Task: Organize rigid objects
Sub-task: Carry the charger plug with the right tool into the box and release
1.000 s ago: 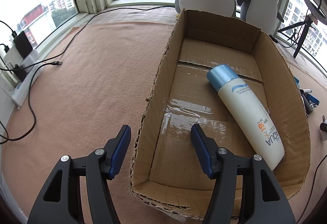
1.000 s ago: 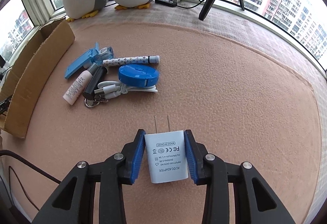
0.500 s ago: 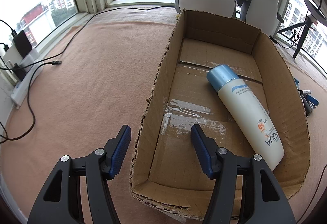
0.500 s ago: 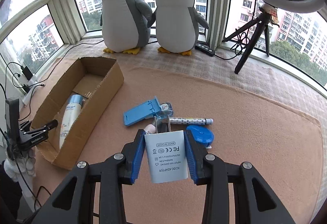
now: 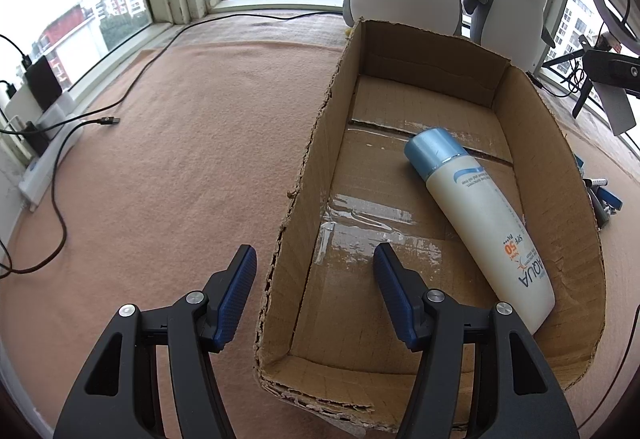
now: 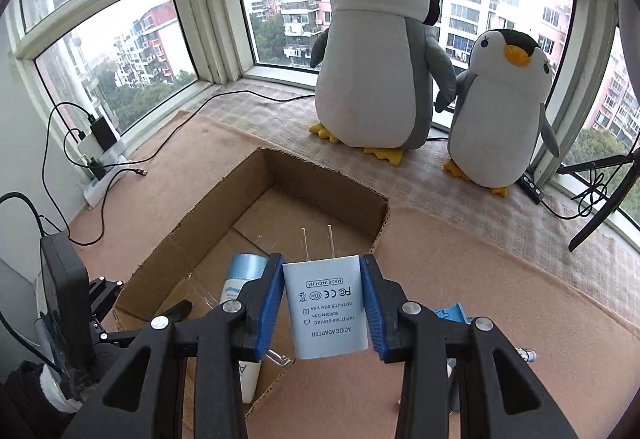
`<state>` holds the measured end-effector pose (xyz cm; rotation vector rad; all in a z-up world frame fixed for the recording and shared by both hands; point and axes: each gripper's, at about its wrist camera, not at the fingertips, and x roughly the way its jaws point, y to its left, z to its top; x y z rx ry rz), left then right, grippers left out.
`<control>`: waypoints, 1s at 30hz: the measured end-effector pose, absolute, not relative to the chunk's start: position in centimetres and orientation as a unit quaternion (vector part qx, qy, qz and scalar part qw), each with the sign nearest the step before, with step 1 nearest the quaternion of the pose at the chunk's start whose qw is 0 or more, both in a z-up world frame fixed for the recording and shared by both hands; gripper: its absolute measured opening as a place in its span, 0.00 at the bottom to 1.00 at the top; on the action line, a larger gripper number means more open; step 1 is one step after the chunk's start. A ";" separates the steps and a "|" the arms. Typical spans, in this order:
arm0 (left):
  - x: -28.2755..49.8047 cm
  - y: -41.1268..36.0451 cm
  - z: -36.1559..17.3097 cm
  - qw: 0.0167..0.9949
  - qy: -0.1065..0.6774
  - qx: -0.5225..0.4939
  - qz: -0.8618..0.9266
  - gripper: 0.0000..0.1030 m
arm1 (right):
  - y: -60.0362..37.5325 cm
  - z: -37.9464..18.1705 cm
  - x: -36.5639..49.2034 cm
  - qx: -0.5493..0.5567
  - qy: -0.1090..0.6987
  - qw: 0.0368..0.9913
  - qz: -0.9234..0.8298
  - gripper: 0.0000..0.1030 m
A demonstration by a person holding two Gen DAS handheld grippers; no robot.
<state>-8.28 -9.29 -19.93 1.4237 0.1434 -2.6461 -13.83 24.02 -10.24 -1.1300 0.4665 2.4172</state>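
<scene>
A pink-carpeted surface by the windows carries the cardboard box. Your right tongs clench the AC adapter above the box's near corner. Move it over the bare floor beside the sunscreen bottle, lower, then release. Left tongs stand released, straddling the box wall.
</scene>
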 end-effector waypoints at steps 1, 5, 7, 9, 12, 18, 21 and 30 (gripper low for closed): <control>-8.3 -9.3 -19.9 0.066 0.048 0.472 -0.878 0.59 | 23.9 -10.5 -14.5 -0.411 0.166 0.210 0.871 0.33; -8.2 -9.4 -20.0 0.066 0.052 0.472 -0.878 0.59 | 23.8 -11.8 -16.2 -0.423 0.170 0.202 0.867 0.33; -8.2 -9.5 -20.0 0.066 0.053 0.471 -0.878 0.59 | 24.1 -12.4 -16.7 -0.428 0.175 0.201 0.864 0.33; -8.2 -9.5 -20.0 0.065 0.054 0.471 -0.878 0.59 | 24.1 -13.1 -17.2 -0.433 0.172 0.203 0.861 0.33; -8.2 -9.5 -20.0 0.065 0.054 0.471 -0.878 0.59 | 24.1 -13.7 -17.6 -0.440 0.172 0.200 0.859 0.34; -8.2 -9.5 -20.0 0.065 0.054 0.471 -0.878 0.59 | 24.1 -13.8 -17.7 -0.437 0.176 0.196 0.860 0.39; -8.2 -9.5 -19.9 0.065 0.055 0.472 -0.878 0.59 | 23.9 -13.4 -17.6 -0.426 0.171 0.202 0.865 0.63; -8.2 -9.5 -19.9 0.065 0.054 0.471 -0.878 0.59 | 23.8 -12.6 -16.7 -0.417 0.176 0.203 0.868 0.69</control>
